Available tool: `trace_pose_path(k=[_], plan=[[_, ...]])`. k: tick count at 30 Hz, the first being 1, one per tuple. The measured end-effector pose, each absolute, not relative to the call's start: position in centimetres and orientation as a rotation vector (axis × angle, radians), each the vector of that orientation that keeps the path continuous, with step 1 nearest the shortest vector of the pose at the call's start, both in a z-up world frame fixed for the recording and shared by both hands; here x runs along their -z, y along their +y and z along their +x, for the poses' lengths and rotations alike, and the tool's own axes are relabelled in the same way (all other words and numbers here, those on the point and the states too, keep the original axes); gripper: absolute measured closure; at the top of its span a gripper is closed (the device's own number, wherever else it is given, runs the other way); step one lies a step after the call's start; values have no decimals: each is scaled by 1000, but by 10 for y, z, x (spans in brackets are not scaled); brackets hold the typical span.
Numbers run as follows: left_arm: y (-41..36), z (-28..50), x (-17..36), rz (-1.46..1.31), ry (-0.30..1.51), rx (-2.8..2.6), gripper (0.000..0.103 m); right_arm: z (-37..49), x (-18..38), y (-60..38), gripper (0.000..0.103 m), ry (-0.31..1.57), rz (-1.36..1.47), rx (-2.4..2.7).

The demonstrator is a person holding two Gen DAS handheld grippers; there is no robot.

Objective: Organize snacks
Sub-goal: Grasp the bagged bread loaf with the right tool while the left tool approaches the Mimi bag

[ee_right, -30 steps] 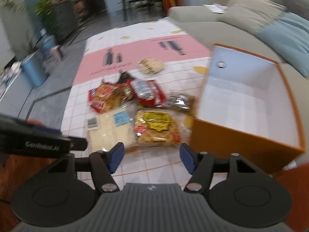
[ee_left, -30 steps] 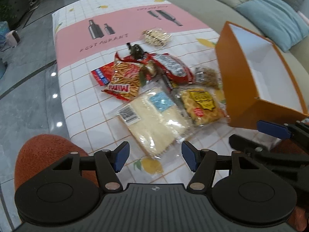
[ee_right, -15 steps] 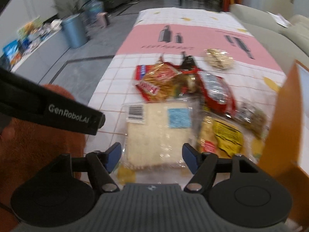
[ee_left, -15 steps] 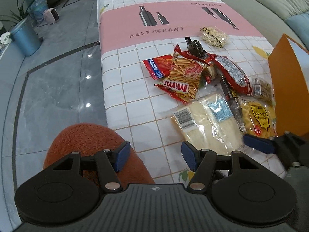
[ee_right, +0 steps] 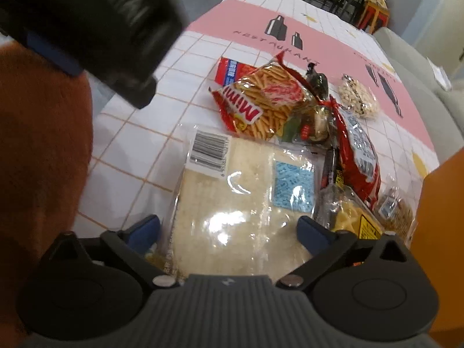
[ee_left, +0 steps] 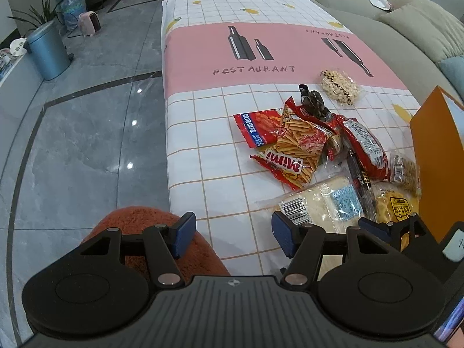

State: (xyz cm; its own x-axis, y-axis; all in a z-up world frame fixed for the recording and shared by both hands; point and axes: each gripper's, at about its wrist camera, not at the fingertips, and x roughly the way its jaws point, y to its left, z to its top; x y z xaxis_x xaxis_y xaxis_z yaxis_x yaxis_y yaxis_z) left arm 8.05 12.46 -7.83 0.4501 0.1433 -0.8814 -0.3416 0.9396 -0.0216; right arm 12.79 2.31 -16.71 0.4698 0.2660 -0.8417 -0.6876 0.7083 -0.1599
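The snacks lie in a loose heap on the near right part of the table [ee_left: 220,150], which wears a white checked cloth with a pink band. Nearest is a clear pack of pale bread slices [ee_right: 240,203] with a barcode label and a blue sachet inside. The right gripper [ee_right: 229,229] hangs low over it, its blue fingers spread wide to either side of the pack's near end; whether they touch the wrapper cannot be told. Just right of the bread sits a yellow-labelled waffle pack [ee_left: 395,206], and beyond it a red "Mimi" bag of snack sticks [ee_left: 293,150] overlaps a flat red packet with blue print [ee_left: 255,129]. A long red wrapper [ee_left: 365,148] and a dark small pouch [ee_left: 311,100] lie beside these, and a bag of pale nuts [ee_left: 340,87] rests a little apart on the edge of the pink band. An orange box [ee_left: 435,159] stands at the heap's right side.

The left gripper [ee_left: 233,236] hovers spread and empty over the table's near edge, above a rust-coloured fuzzy cushion [ee_left: 136,220].
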Motion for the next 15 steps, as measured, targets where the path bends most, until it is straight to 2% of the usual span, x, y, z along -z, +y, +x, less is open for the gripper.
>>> trace_pose_path(k=[3,4,5,7,9,11,14,15], plan=[[124,80,79,-203,1066,-297,32,130,167,21,6,899,-524,-628],[124,81,79,-202,1066,-296,32,129,165,19,15,893,-531,-621],[124,80,78,-203,1065,-295,32,127,162,17,20,888,-538,-616],[124,80,77,-203,1062,-295,32,126,159,16,24,895,-552,-638],[123,79,75,-196,1057,-296,32,123,154,15,37,893,-549,-655],[121,77,73,-189,1048,-295,32,118,143,14,60,882,-531,-674],[121,76,68,-183,1033,-295,32,118,126,6,75,877,-477,-679],[120,76,66,-180,1026,-294,32,120,121,2,77,876,-454,-678]])
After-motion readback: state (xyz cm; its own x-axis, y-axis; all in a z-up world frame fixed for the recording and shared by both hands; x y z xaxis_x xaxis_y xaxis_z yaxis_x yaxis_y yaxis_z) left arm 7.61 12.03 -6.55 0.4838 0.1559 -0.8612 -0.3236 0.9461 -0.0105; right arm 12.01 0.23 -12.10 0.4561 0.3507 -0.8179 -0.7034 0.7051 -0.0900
